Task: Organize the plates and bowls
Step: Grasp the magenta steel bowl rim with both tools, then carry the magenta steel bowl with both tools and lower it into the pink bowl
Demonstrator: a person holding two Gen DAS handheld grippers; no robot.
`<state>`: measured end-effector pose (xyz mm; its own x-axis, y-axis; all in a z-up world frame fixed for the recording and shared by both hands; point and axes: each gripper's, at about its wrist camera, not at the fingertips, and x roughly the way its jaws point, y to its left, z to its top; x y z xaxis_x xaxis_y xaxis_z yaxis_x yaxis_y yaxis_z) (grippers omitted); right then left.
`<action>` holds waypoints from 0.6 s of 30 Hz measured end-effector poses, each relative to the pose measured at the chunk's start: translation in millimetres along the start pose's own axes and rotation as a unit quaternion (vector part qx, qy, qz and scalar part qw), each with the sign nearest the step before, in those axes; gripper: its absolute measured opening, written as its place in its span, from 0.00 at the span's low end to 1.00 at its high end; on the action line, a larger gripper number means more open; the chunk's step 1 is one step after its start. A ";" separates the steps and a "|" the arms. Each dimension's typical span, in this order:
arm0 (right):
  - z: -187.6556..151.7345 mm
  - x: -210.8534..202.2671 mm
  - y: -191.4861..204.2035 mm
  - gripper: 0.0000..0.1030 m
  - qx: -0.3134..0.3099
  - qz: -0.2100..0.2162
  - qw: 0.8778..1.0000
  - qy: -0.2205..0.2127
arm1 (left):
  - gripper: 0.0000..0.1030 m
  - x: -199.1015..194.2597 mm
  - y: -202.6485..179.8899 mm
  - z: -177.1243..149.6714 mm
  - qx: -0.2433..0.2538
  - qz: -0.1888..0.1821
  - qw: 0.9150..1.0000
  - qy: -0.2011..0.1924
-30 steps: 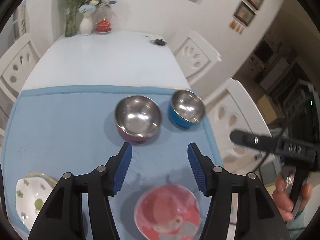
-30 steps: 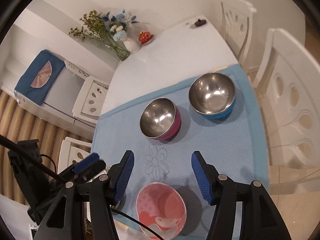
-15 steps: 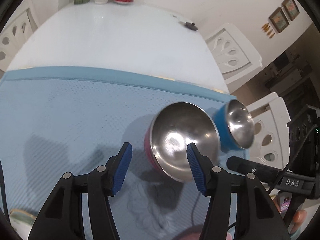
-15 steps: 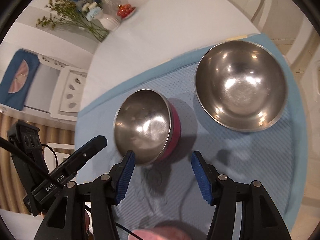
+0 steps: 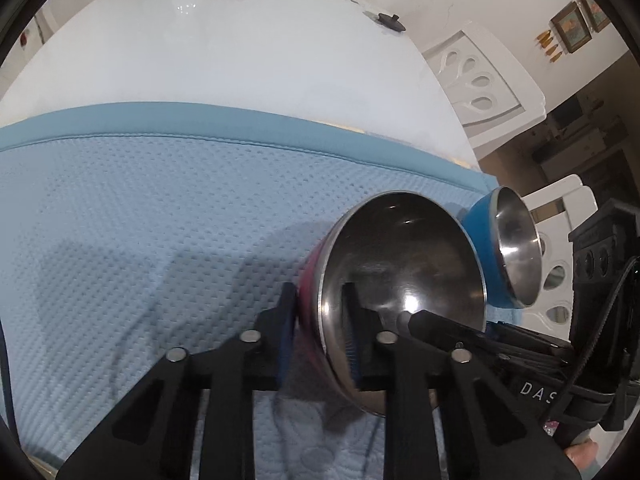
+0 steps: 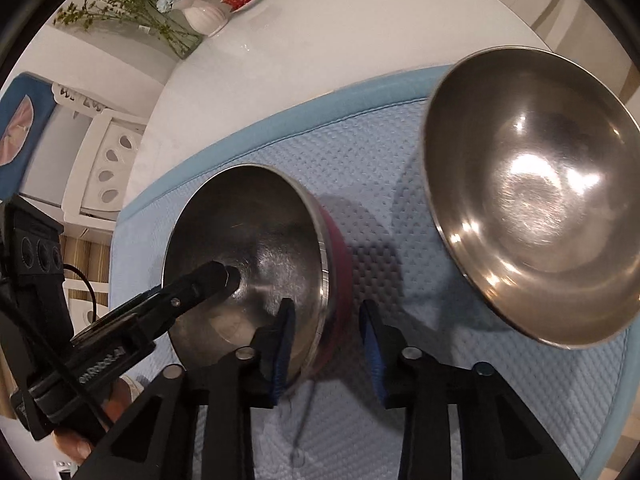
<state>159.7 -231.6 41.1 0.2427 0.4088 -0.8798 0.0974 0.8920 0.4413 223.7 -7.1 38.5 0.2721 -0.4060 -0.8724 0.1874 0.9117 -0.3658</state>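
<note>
The left gripper (image 5: 320, 328) has clamped down on the near-left rim of the pink bowl (image 5: 404, 300): one finger sits outside against the pink wall, the other inside the steel hollow, with only the wall between them. The right gripper (image 6: 326, 340) straddles the opposite rim of the same bowl, one pad inside, one outside on the mat (image 6: 400, 200). Its jaws are closing and a gap still shows on the outer side, so the pads do not yet seem to press.

The pink bowl sits on the blue mat on the tabletop (image 5: 240, 48), directly ahead of and between both grippers, mouth upward; being round, it has no long axis, only a rim. Neither hand is nearer, as each is at its own side of the rim.

The blue bowl (image 6: 532, 200) stands just beside it on the right, apart, mouth also up and nearer the right hand. Any lift probably depends on both grips being even across the rim.
</note>
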 end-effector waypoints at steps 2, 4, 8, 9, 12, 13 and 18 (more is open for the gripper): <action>-0.4 1.9 0.7 0.28 0.000 -0.005 1.000 -0.003 | 0.15 -1.4 0.7 -2.2 -0.005 0.001 1.000 -0.003; -1.6 2.4 3.4 0.28 -0.005 -0.015 1.000 -0.006 | 0.15 -3.2 -0.6 -3.7 -0.002 0.002 1.000 -0.005; -3.2 -3.1 9.2 0.29 -0.014 -0.025 1.000 -0.012 | 0.15 -10.9 -7.4 -7.8 0.008 0.009 1.000 -0.015; -4.1 -7.6 10.0 0.29 -0.016 -0.026 0.999 -0.016 | 0.15 -12.5 -9.4 -7.4 0.007 0.009 1.000 -0.017; -7.5 -24.1 14.4 0.29 -0.020 -0.022 0.999 -0.043 | 0.15 -26.2 -17.4 -9.5 0.010 0.009 0.999 -0.034; -9.0 -31.4 16.4 0.29 -0.026 -0.020 0.998 -0.053 | 0.15 -31.4 -20.3 -10.6 0.014 0.009 0.999 -0.039; -20.5 -72.0 39.7 0.29 -0.045 -0.026 0.995 -0.088 | 0.15 -72.9 -35.1 -21.4 0.032 0.003 0.997 -0.072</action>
<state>126.2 -221.7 118.4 0.4064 0.3275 -0.8530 0.0292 0.9284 0.3704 177.1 -8.1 108.0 0.4058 -0.4101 -0.8168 0.2445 0.9098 -0.3353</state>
